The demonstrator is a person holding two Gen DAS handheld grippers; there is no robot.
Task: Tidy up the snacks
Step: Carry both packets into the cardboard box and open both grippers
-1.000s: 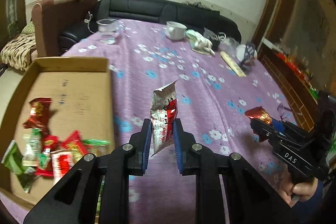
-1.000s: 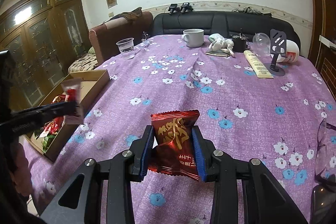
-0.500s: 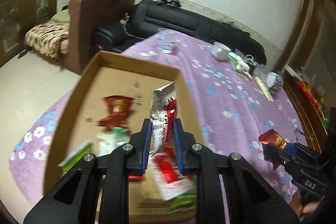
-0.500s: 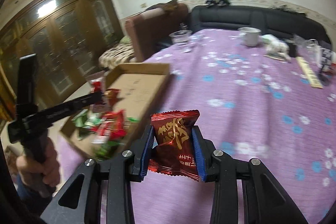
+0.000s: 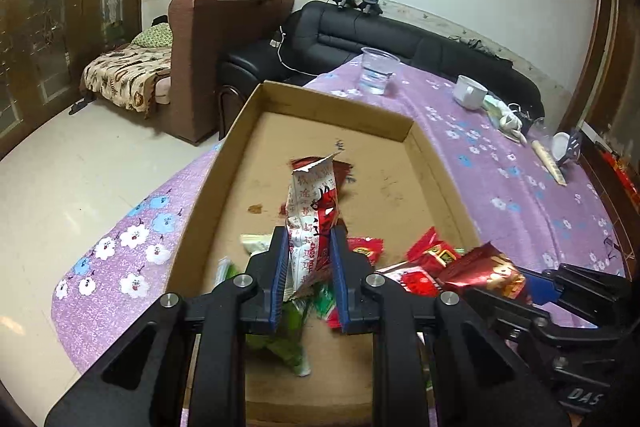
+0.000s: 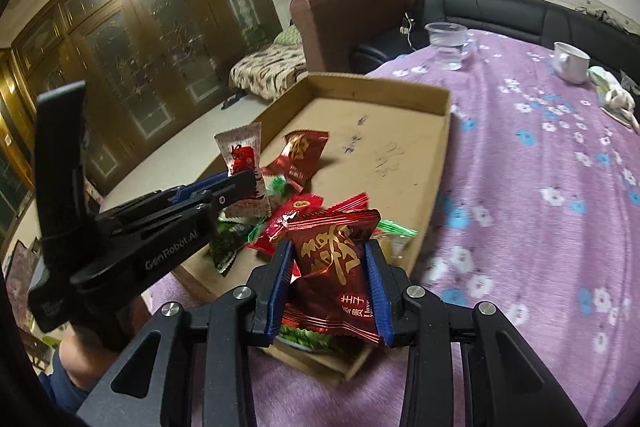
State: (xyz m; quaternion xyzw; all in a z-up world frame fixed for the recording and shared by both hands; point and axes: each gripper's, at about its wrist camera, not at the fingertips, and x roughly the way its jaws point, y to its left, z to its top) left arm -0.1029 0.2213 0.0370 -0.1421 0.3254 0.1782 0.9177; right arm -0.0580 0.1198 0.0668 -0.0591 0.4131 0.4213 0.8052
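Observation:
My left gripper (image 5: 309, 255) is shut on a white and red snack packet (image 5: 313, 215), held upright over the cardboard box (image 5: 336, 107). My right gripper (image 6: 330, 267) is shut on a dark red snack packet (image 6: 336, 263) above the box's near corner. In the left wrist view the right gripper (image 5: 516, 283) comes in from the right with the dark red packet (image 5: 480, 269). Seen from the right wrist, the left gripper (image 6: 240, 187) reaches in from the left with its white packet (image 6: 242, 155). Several red and green snacks (image 6: 296, 211) lie piled in the near end of the box.
The box (image 6: 400, 87) sits on a table with a purple flowered cloth (image 6: 540, 187). A plastic cup (image 5: 378, 71) and a white mug (image 5: 470, 95) stand at the far side. A brown armchair (image 5: 224, 39) and black sofa (image 5: 400, 35) lie beyond. A hand (image 6: 88, 351) holds the left gripper.
Both grippers have swung left from over the purple cloth to over the box, each still holding its packet. The right gripper has drawn close beside the left.

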